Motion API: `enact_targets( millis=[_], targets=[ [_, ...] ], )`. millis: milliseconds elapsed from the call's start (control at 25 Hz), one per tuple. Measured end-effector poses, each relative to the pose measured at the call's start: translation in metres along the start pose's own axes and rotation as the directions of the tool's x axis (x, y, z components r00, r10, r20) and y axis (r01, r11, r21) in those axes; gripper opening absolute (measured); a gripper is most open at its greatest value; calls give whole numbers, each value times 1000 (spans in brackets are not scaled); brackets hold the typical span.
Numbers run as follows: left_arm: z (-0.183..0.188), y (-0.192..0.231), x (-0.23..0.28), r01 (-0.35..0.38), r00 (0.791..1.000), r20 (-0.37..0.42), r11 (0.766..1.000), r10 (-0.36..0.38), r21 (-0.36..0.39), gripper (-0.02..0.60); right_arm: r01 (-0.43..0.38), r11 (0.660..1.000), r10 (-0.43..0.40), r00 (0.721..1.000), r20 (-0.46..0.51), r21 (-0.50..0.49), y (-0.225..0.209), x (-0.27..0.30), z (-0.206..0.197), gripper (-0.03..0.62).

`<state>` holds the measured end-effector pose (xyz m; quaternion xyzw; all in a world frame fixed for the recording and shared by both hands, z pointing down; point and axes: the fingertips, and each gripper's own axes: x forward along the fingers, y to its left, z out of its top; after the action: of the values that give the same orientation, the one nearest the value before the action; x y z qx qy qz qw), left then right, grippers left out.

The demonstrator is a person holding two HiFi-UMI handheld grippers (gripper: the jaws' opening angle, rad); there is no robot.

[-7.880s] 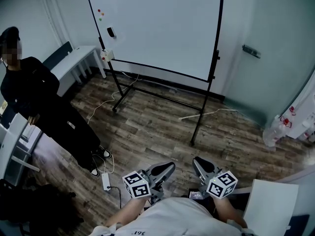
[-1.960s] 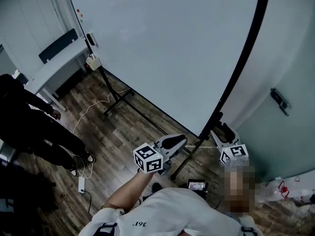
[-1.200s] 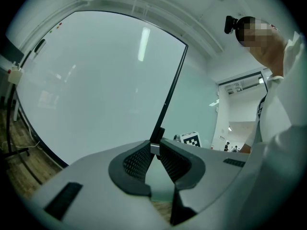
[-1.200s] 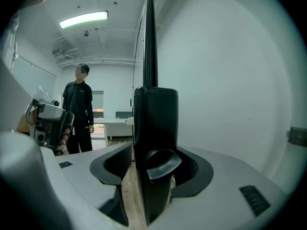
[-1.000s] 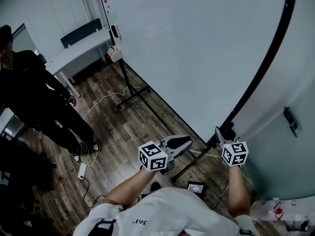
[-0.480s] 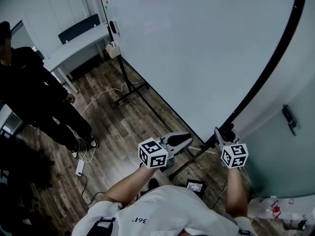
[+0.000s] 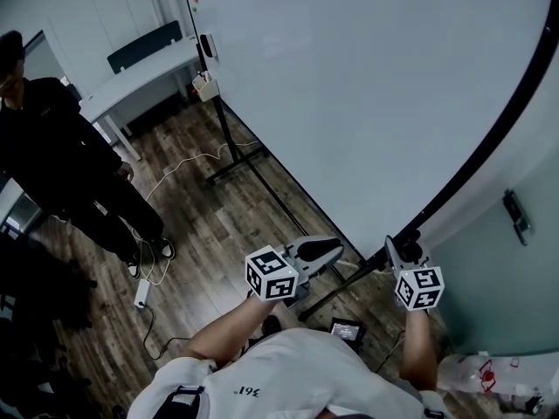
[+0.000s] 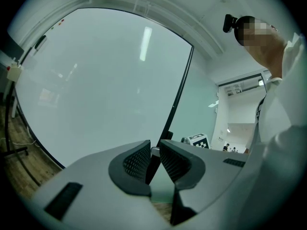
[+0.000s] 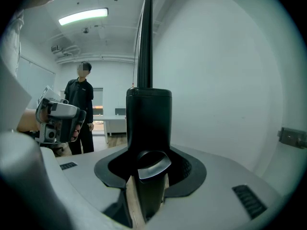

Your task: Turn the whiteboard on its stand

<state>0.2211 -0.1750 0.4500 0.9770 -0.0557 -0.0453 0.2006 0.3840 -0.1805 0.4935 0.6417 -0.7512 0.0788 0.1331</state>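
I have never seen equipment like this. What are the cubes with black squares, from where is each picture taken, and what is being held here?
There is no robot: a person holds a two-jaw gripper in each hand, and the marked cubes are parts of these. The head view is from a camera on the person's head, looking down at a whiteboard on its stand, a wooden floor with a power strip, and a bystander in dark clothes. Each gripper view is from a camera on that gripper. The right gripper has its jaws closed on the stand's black post. The left gripper hovers nearby; its jaws are slightly apart and hold nothing.
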Motion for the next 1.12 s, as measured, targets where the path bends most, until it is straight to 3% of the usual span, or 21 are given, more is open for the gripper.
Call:
enact_targets(
  millis=[400, 800, 1120],
  targets=[
    [15, 0, -11, -7, 1000, 19, 1000, 7, -1, 48, 9, 1000, -9, 1000, -23, -4, 0, -24, 4, 186],
    [2, 2, -5, -11, 1000, 24, 1000, 10, 13, 48, 22, 1000, -22, 999, -36, 12, -20, -44, -24, 186],
    [4, -3, -2, -9, 1000, 24, 1000, 9, 2, 48, 31, 999, -30, 999, -28, 18, -25, -56, -19, 186]
  ],
)
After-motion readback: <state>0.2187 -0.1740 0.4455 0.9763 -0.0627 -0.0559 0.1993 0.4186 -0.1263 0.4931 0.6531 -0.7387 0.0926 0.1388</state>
